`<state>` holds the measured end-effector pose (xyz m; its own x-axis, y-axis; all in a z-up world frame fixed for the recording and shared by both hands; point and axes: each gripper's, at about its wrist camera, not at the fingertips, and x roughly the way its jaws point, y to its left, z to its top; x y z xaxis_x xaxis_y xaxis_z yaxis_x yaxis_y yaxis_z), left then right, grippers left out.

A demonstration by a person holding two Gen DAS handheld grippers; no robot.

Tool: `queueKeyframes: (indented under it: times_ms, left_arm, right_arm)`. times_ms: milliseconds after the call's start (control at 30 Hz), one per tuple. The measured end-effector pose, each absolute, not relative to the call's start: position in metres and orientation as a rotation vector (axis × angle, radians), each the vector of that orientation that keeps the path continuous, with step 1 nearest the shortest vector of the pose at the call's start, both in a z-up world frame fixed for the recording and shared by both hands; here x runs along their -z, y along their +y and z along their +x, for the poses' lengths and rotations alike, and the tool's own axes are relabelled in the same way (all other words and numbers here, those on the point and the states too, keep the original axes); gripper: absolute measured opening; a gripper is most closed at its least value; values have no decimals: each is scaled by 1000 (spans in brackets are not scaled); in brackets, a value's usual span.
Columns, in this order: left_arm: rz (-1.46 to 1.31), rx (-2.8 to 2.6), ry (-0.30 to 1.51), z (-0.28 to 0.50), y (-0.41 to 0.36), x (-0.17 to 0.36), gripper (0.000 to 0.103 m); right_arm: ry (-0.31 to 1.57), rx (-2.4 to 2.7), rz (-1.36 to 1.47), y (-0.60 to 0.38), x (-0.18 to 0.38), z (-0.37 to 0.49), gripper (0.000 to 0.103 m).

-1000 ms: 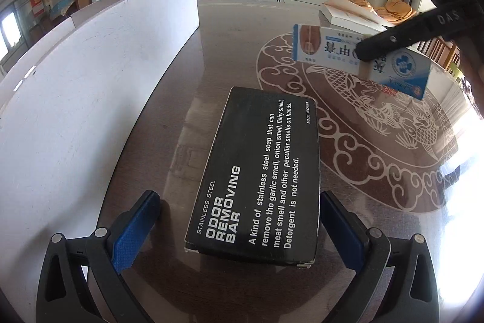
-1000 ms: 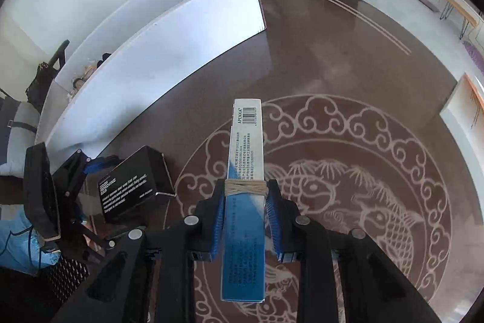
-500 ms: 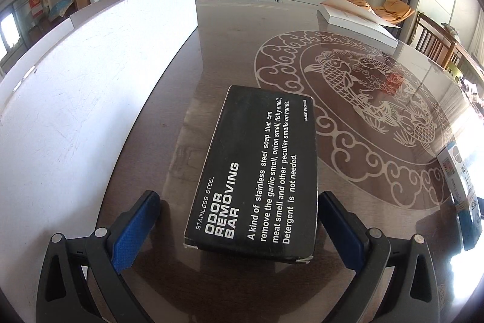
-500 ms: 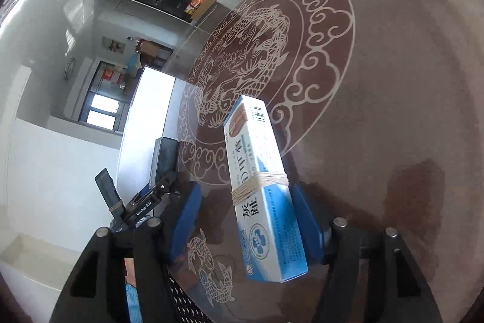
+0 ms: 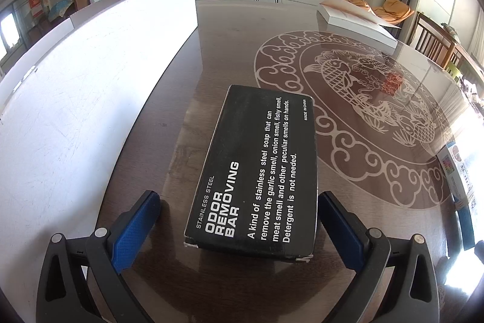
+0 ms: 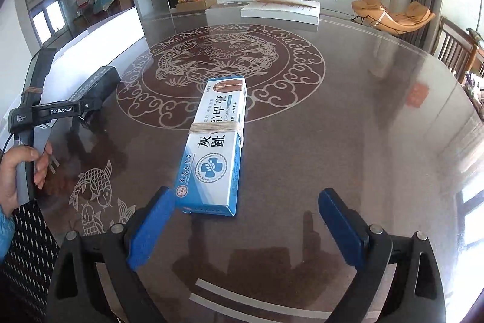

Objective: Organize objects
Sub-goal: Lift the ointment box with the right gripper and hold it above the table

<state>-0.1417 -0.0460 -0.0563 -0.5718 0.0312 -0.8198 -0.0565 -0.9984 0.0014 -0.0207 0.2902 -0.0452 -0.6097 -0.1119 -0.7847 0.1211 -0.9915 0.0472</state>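
A black carton printed "ODOR REMOVING BAR" lies flat on the dark table, its near end between the fingers of my left gripper. That gripper is open, with a gap on the left side. A long blue-and-white carton with a rubber band around it lies flat on the table in front of my right gripper. Its jaws are opening and no pad presses on the carton; the left fingertip sits by its near corner. The carton also shows at the right edge of the left wrist view.
A tall white panel stands along the table's left side. A flat white box lies at the far edge. A hand holds the left gripper's handle beside the black carton. Wooden chairs stand at the right.
The right gripper carried the blue-and-white carton from above the table's middle to the right near side, laid it flat and opened off it. The left gripper and the black carton stayed put.
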Motion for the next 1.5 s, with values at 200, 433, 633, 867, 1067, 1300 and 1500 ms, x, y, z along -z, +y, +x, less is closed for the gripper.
queueKeyframes:
  times_ms: [200, 433, 633, 867, 1067, 1300, 1500]
  left_arm:
    - [-1428, -2741, 40, -141, -47, 56, 103]
    - [-1428, -2741, 40, -141, -47, 56, 103]
    - [-1428, -2741, 39, -141, -47, 56, 103]
    - [-1428, -2741, 40, -141, -47, 56, 103]
    - [-1428, -2741, 40, -141, -47, 56, 103]
    - [-1428, -2741, 40, -141, -47, 56, 103]
    - [-1428, -2741, 40, -141, -47, 56, 103]
  right_arm:
    - [70, 2728, 1304, 279, 54, -25, 96]
    - [82, 2788, 1264, 277, 54, -19, 96]
    - [173, 2786, 1266, 266, 57, -19, 96]
    - [208, 2770, 1284, 260, 60, -19, 96]
    - [218, 2773, 1282, 260, 60, -18, 96]
    - [208, 2776, 1278, 260, 59, -18, 96]
    - [200, 2778, 1270, 261, 59, -17, 96]
